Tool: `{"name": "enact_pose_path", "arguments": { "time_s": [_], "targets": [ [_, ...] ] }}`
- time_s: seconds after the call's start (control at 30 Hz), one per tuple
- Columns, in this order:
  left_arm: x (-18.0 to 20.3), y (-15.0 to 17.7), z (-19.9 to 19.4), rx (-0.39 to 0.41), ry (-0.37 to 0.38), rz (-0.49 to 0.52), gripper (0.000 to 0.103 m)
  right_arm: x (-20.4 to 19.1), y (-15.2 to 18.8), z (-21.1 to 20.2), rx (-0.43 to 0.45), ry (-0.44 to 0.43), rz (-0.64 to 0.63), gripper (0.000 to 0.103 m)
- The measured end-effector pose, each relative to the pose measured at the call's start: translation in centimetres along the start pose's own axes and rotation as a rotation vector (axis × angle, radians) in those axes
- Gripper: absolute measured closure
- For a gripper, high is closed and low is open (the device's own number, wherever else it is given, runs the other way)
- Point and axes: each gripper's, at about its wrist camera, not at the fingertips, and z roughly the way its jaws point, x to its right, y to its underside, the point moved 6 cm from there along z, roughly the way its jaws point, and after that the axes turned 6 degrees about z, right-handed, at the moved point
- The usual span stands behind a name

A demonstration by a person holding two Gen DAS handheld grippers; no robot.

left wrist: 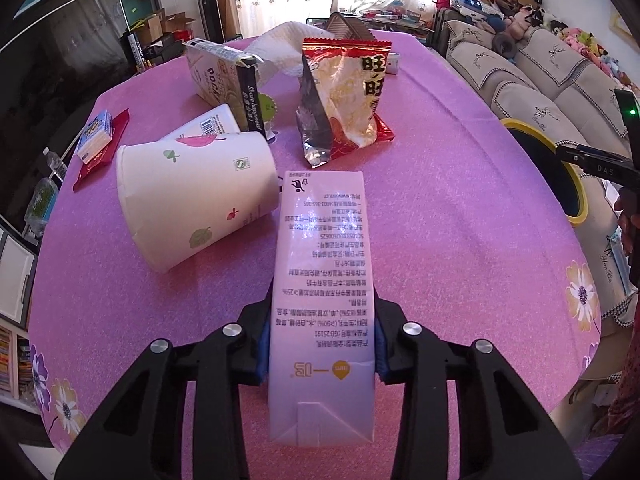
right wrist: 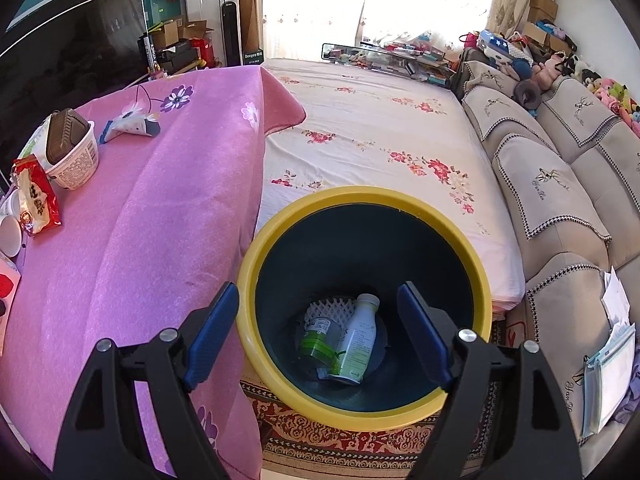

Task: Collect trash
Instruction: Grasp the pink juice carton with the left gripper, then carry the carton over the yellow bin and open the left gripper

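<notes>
My left gripper (left wrist: 322,344) is shut on a white milk carton (left wrist: 322,272) that points away over the pink tablecloth (left wrist: 460,208). Ahead of it lie a tipped paper cup (left wrist: 192,204), a red snack bag (left wrist: 344,96) and a Pocky box (left wrist: 220,76). My right gripper (right wrist: 318,332) is open and empty, held above the yellow-rimmed trash bin (right wrist: 360,208). In the bin lie a white bottle (right wrist: 356,340), a green-labelled can (right wrist: 316,340) and a foam net (right wrist: 328,308). The bin also shows at the right edge of the left wrist view (left wrist: 576,184).
A white tissue (left wrist: 280,48), a noodle bowl (right wrist: 76,164) with a brown wrapper, a small blue packet on a red wrapper (left wrist: 96,136) and a crumpled wrapper (right wrist: 132,124) lie on the table. A floral-sheeted bed (right wrist: 380,128) and a beige sofa (right wrist: 560,184) stand to the right.
</notes>
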Motion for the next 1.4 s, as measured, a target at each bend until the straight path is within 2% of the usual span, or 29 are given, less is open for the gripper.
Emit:
{"name": "enact_pose_path", "arguments": {
  "time_s": [0.3, 0.63, 0.77, 0.9, 1.07, 1.4],
  "targets": [
    [5.9, -3.5, -1.6, 0.072, 0.060, 0.114, 0.065, 1.6, 0.8, -2.2, 0.038, 0.020, 0.015, 0.026],
    [18.4, -11.4, -0.1, 0.129, 0.185, 0.291, 0.065, 6.7, 2.3, -5.5, 0.083, 0.057, 0.071, 0.026],
    [23.3, -15.2, 1.3, 0.151, 0.202, 0.335, 0.065, 9.0, 2.6, -6.3, 0.093, 0.074, 0.082, 0.026],
    [27.4, -18.5, 3.9, 0.129, 0.226, 0.349, 0.065, 11.1, 2.7, -6.3, 0.085, 0.088, 0.092, 0.025],
    [31.7, -20.8, 7.3, 0.093, 0.235, 0.371, 0.065, 13.1, 2.8, -5.6, 0.058, 0.097, 0.099, 0.025],
    [36.1, -23.7, 12.9, 0.030, 0.237, 0.372, 0.065, 15.2, 3.4, -3.9, 0.032, 0.089, 0.120, 0.025]
  ]
}}
